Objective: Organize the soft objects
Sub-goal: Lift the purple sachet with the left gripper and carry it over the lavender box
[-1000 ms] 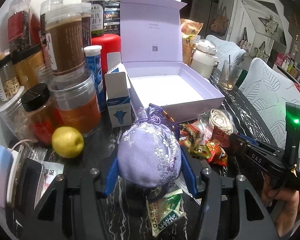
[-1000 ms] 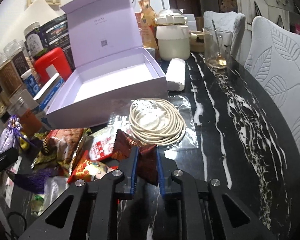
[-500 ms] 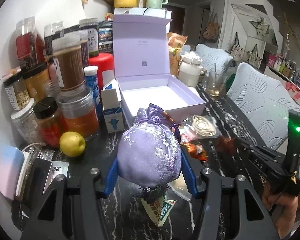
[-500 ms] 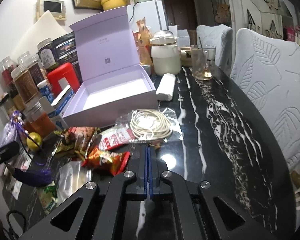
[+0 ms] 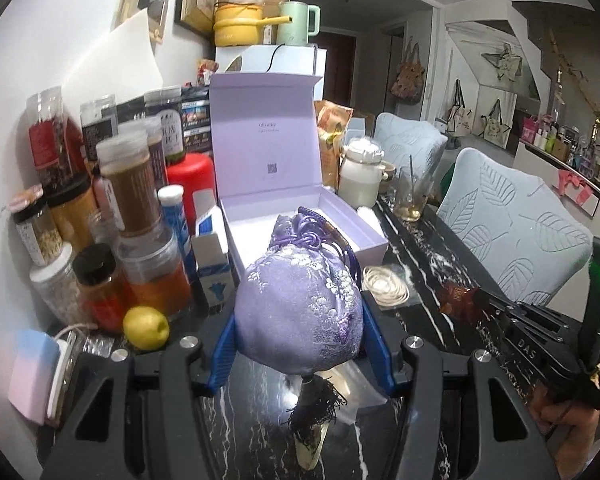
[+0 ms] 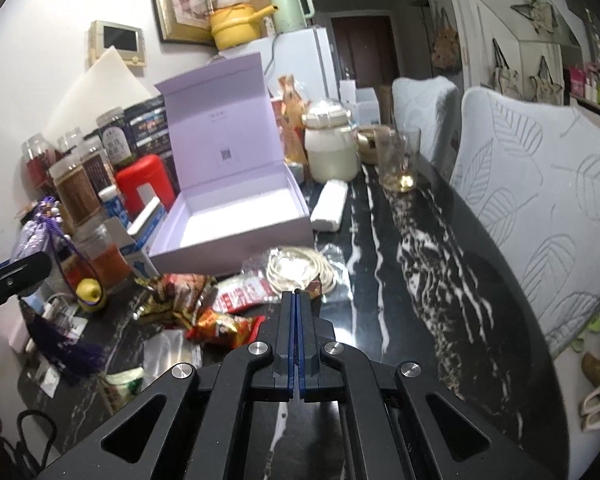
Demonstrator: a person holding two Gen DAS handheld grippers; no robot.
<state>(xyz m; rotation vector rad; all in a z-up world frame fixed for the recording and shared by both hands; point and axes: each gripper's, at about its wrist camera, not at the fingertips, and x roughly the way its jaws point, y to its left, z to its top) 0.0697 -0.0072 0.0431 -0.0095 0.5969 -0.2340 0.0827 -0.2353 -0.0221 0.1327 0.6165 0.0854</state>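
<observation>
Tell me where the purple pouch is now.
In the left wrist view, the purple pouch sits clamped in the left gripper, in front of the open lavender box.

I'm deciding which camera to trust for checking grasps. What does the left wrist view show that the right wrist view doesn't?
Only the left wrist view: the left gripper with its jaws pressed on both sides of the purple sachet, and the brown snack packet plainly pinched at the right gripper tip.
Only the right wrist view: the right gripper's jaws shut, seen from behind, and the heap of snack wrappers.
Both: the open lilac box, the lemon and the coiled cord.
</observation>
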